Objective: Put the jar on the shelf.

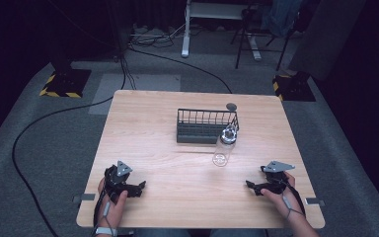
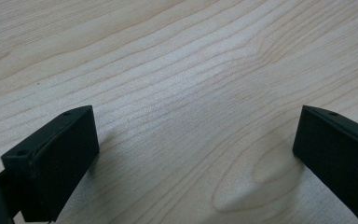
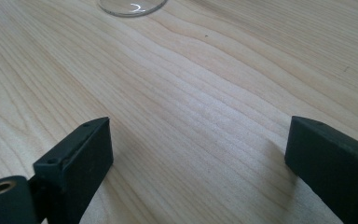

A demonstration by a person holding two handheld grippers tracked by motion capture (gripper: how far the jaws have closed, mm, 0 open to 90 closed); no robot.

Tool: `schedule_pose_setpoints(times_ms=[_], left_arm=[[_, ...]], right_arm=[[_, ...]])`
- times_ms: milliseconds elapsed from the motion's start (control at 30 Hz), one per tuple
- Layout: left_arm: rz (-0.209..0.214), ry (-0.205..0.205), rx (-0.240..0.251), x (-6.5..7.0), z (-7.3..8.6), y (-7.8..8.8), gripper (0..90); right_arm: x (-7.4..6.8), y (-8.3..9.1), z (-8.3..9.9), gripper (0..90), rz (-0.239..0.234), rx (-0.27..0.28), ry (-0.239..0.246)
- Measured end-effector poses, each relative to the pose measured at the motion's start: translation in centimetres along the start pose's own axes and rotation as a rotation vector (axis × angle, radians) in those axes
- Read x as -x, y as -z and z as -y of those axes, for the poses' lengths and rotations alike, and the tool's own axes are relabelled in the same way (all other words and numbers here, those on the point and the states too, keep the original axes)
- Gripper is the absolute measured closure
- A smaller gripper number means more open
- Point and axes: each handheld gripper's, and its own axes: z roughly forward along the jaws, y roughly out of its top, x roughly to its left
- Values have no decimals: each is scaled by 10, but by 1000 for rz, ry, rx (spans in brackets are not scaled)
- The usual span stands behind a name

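Light wood is seen across the table (image 1: 143, 128); its near edge sits at the bottom of the high view, with bare wood between the two hands. The left gripper (image 1: 140, 186) is held low left, jaws wide apart, nothing between them; the right gripper (image 1: 250, 185) is held low right, jaws also wide apart. A clear jar (image 1: 224, 146) is laid on its side at the middle, touching a black wire basket (image 1: 205, 123); a small dark disc (image 1: 231, 105) lies behind. Grey carpet (image 1: 39, 148) and cables (image 1: 24, 133) are seen around.

left tool (image 2: 193, 158) w/ black jaws spread wide, nothing btwn them, low over light wood table (image 2: 182, 70)
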Motion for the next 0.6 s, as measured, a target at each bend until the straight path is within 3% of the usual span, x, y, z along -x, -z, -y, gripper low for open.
schedule_pose_setpoints(times_ms=[600], left_arm=[[0,0,0,0,0,0,2]], right_arm=[[0,1,-1,56,0,-12,-11]])
